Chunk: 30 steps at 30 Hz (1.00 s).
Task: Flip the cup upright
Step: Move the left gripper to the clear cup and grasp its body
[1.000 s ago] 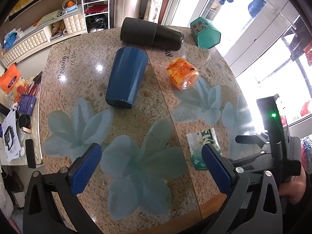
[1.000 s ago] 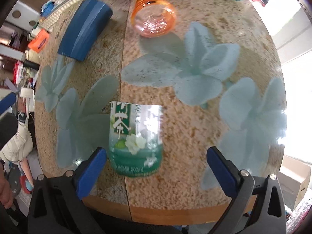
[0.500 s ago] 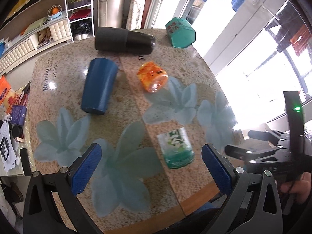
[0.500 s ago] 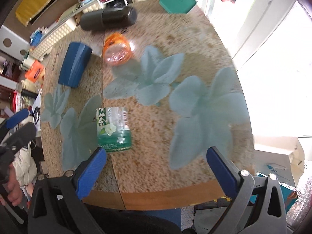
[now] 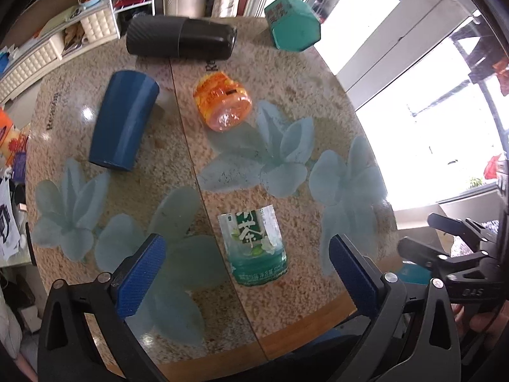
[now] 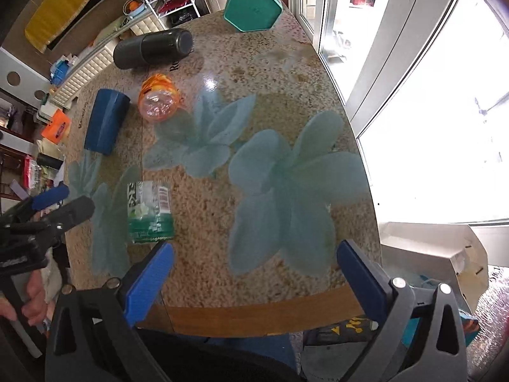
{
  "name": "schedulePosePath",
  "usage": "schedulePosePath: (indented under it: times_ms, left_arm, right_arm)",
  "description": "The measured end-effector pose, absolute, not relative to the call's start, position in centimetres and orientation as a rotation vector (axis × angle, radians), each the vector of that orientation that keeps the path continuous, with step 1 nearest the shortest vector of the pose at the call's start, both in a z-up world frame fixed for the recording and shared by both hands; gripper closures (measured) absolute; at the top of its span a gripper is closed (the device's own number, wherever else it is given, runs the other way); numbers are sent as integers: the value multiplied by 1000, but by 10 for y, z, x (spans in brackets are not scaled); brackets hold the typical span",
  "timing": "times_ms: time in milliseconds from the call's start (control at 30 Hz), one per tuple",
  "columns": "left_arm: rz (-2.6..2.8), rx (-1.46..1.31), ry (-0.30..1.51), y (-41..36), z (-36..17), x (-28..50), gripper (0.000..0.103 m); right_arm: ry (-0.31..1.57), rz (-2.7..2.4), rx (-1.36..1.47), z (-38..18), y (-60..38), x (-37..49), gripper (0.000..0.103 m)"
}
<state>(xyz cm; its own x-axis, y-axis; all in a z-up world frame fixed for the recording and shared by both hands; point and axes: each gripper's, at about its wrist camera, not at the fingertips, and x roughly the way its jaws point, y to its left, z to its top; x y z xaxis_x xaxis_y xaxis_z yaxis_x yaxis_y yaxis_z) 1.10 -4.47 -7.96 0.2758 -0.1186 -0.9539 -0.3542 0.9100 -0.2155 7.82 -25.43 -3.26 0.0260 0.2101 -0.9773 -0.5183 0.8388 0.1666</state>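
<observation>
Both of your tools are spread wide and carry nothing: the left tool hangs above the near edge of the worktop, and the right tool hangs over the same edge further to the right. Straight ahead of the left tool, between the lines of its fingers, lies the clear green-labelled cup on its side; from the right tool it sits just ahead of the left finger, so neither tool touches it. Which end is its mouth I cannot tell. It looks thin and see-through, so a hard squeeze would likely crumple it, and a push from one finger alone could roll it toward the near edge and off. Beyond it, further from the left tool, the orange cup lies tipped with one round end turned toward you, and to its left the blue cup lies on its side; past both rests a black flask, also lying down, and a teal hexagonal cup stands at the far right. With several cups down, you could go for the wrong one. The glossy worktop gives little grip, so a cup set down tilted may slide or fall again, and reaching for a far cup could sweep the near one.
</observation>
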Motion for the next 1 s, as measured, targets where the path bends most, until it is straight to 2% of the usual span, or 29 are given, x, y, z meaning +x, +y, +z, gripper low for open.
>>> schedulePosePath:
  times_ms: [833, 900, 967, 1000]
  left_arm:
    - [288, -573, 1529, -38, -193, 50, 0]
    - [291, -569, 1539, -39, -198, 51, 3]
    - [287, -563, 1567, -41, -207, 51, 13]
    - [299, -549, 1564, -42, -207, 51, 13]
  right_arm:
    - [1505, 663, -246, -70, -282, 129, 0]
    - [1510, 661, -241, -71, -285, 131, 0]
    - [1513, 657, -234, -72, -287, 133, 0]
    - [1514, 656, -230, -72, -288, 134, 0]
